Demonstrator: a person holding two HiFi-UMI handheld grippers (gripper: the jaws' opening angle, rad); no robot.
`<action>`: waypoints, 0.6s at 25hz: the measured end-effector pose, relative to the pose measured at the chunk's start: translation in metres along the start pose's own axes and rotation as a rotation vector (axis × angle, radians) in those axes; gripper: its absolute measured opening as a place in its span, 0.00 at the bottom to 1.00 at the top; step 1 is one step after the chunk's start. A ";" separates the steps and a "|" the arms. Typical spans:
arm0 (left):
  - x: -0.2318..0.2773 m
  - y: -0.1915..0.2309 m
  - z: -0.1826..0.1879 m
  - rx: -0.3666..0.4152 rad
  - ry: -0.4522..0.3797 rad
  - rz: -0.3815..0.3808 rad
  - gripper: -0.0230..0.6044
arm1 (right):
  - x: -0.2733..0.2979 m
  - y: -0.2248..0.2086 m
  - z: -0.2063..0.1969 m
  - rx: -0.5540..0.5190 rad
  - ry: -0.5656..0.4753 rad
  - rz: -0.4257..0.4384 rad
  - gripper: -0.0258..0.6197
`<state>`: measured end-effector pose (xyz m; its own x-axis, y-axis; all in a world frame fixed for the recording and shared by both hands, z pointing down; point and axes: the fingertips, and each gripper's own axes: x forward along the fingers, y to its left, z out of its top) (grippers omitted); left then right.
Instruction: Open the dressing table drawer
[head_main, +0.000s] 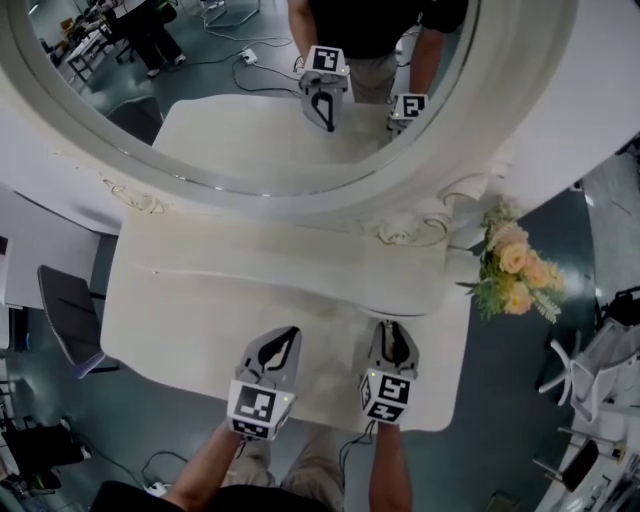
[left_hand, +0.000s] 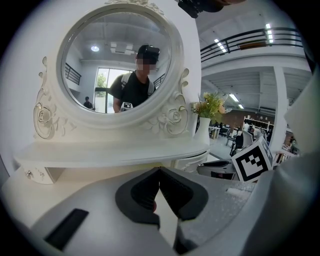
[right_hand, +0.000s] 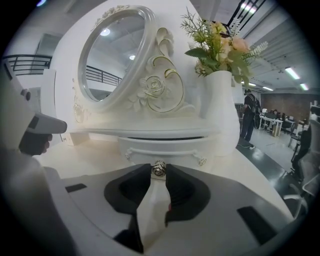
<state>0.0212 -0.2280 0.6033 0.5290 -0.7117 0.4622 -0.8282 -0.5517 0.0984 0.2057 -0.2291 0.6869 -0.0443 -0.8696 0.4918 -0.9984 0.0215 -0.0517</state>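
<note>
The drawer (right_hand: 160, 147) is small and white, with a curved front, a carved scroll at each lower corner and a dark slit along its top edge. It sits closed under the right end of the shelf (right_hand: 150, 132), just left of the vase (right_hand: 220, 110) and below the mirror (right_hand: 112, 55). One metal knob (right_hand: 159, 168), ribbed and shiny, stands at the middle of its front. The right gripper (right_hand: 159, 173) has its jaws partly closed, one tip on each side of that knob and pressed against it. The left gripper (left_hand: 160, 169) hangs over the table (head_main: 200, 310) beside it, its jaw tips together with nothing between them. By count: two grippers; two cubes (head_main: 255, 408), one on each gripper; one oval mirror in a frame with carved roses; one white vase; and one bunch of flowers (right_hand: 220, 45) in peach and pink with green leaves. A second small drawer (left_hand: 37, 175), with its own little knob, sits under the left end of the shelf, which makes two in all. The cubes carry black-and-white square markers, not letters. The mirror shows a person in a dark shirt and both grippers again.
</note>
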 end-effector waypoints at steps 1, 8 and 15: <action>-0.001 -0.001 0.000 0.002 0.000 -0.001 0.04 | -0.001 0.000 -0.001 -0.001 0.001 -0.001 0.18; -0.009 -0.006 -0.002 0.009 0.000 0.000 0.04 | -0.012 0.004 -0.008 -0.002 0.018 0.002 0.18; -0.017 -0.013 -0.003 0.015 -0.001 -0.005 0.04 | -0.025 0.005 -0.018 0.004 0.021 0.001 0.18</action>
<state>0.0222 -0.2077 0.5973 0.5336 -0.7091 0.4609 -0.8226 -0.5619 0.0878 0.2007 -0.1986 0.6901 -0.0460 -0.8589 0.5101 -0.9982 0.0205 -0.0556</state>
